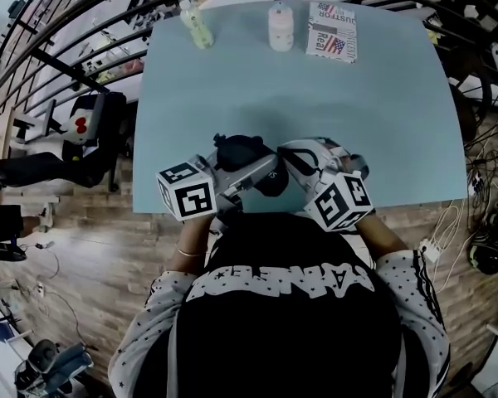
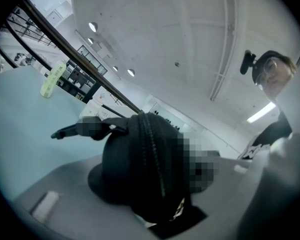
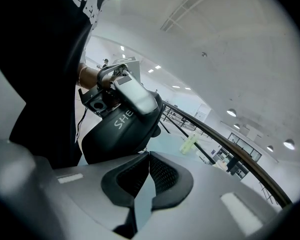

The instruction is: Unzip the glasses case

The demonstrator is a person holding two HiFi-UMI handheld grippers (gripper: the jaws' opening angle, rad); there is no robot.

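Currently the glasses case [image 2: 140, 174] is clamped by the left gripper [image 2: 150, 196], but the right gripper [image 3: 147, 156] is closed, perhaps emptily, so the zip [image 2: 151, 149] could be missed.

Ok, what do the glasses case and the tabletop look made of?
Glasses case: black, matte, likely a fabric or leatherette-covered shell; a toothed zip runs round its curve. Tabletop: smooth, pale blue, no grain, probably laminate or painted board.

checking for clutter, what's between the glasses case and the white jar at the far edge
Nothing: in the head view the blue table is bare between the glasses case and the white jar.
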